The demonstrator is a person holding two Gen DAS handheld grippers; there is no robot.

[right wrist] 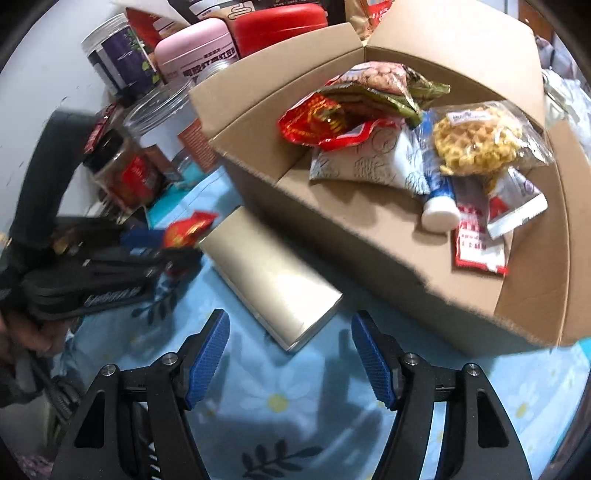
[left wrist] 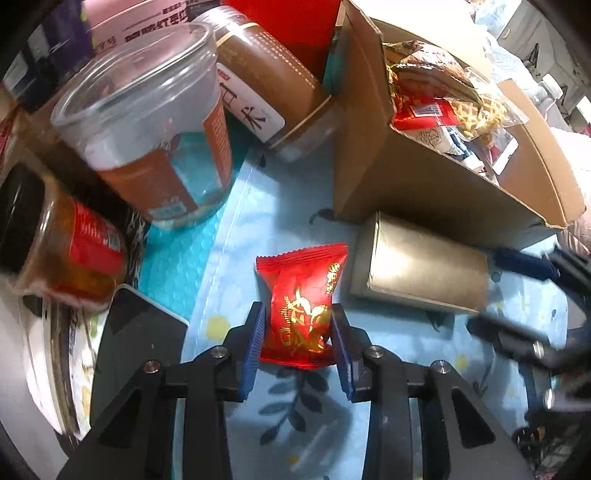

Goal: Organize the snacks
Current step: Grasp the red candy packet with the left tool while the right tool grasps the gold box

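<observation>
A red snack packet (left wrist: 303,280) with gold print lies on the blue floral cloth (left wrist: 295,406). My left gripper (left wrist: 298,308) is shut on it, a blue pad pressing on each side. The right wrist view shows the same packet (right wrist: 188,227) at the left, in the left gripper (right wrist: 155,240), which a hand holds. My right gripper (right wrist: 290,317) stands open above the cloth with nothing between its fingers. A flat gold box (right wrist: 273,280) lies just beyond it. The open cardboard box (right wrist: 332,236) holds several snack bags, among them a waffle pack (right wrist: 480,140).
Left of the packet stand a clear jar (left wrist: 147,122), a red-labelled jar (left wrist: 74,251) and a brown-labelled jar (left wrist: 266,85). A dark flat device (left wrist: 136,339) lies near the left finger. A pink canister (right wrist: 192,51) and a red tin (right wrist: 280,26) stand behind the cardboard box.
</observation>
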